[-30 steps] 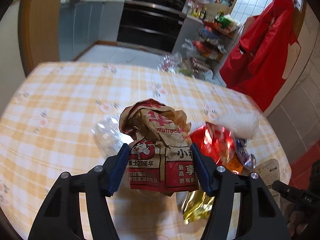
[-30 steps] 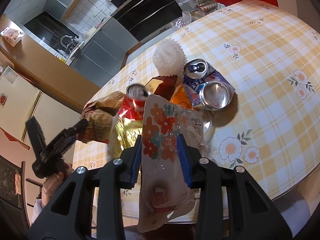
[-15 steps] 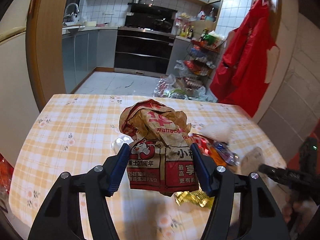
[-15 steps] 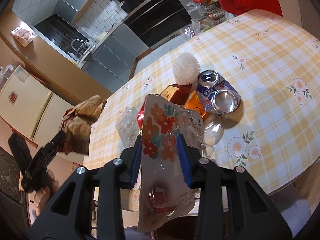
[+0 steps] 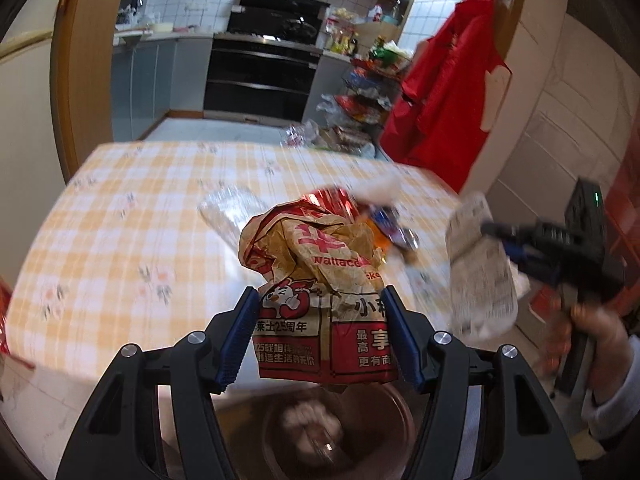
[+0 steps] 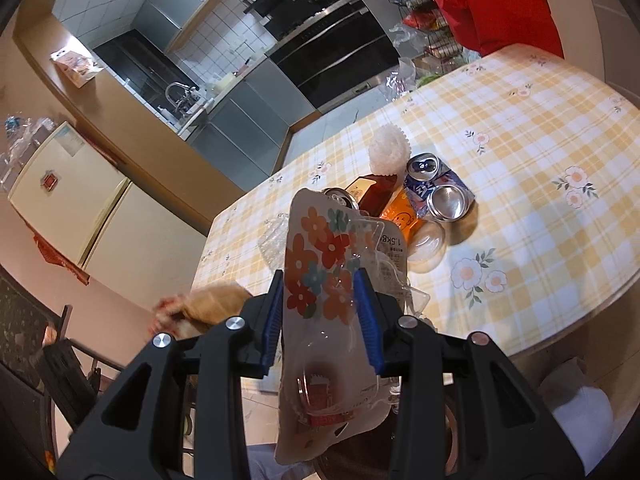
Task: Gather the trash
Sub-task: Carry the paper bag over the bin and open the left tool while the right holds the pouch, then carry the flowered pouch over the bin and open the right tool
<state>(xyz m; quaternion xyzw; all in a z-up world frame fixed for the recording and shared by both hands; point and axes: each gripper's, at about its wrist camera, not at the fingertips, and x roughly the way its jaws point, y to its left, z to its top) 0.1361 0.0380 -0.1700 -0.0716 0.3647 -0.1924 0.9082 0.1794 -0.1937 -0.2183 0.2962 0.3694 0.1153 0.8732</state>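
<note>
Left wrist view: my left gripper (image 5: 320, 338) is clamped on the crumpled brown paper bag (image 5: 320, 292), blue pads pressing both of its sides. The bag hangs off the near edge of the table (image 5: 120, 220), above a brown bin (image 5: 384, 412) whose contents are blurred. On the table beyond the bag: a red foil wrapper (image 5: 334, 202), a clear plastic piece (image 5: 232, 212) and a blurred blue can (image 5: 390, 220). To the right of the bag, my right hand (image 5: 592, 320) holds the other tongs, closed on a whitish printed pouch (image 5: 478, 268), also off the table edge.

Right wrist view: my right gripper (image 6: 319, 312) is clenched on the flower-print plastic pouch (image 6: 324, 304), which dangles below the pads, just off the table's (image 6: 540, 152) near edge. Beyond the pouch on the table: two crushed cans (image 6: 438, 192), a white foam net (image 6: 389, 151), an orange packet (image 6: 400, 212). The paper bag (image 6: 208, 304) shows left of the pouch, blurred.
</note>
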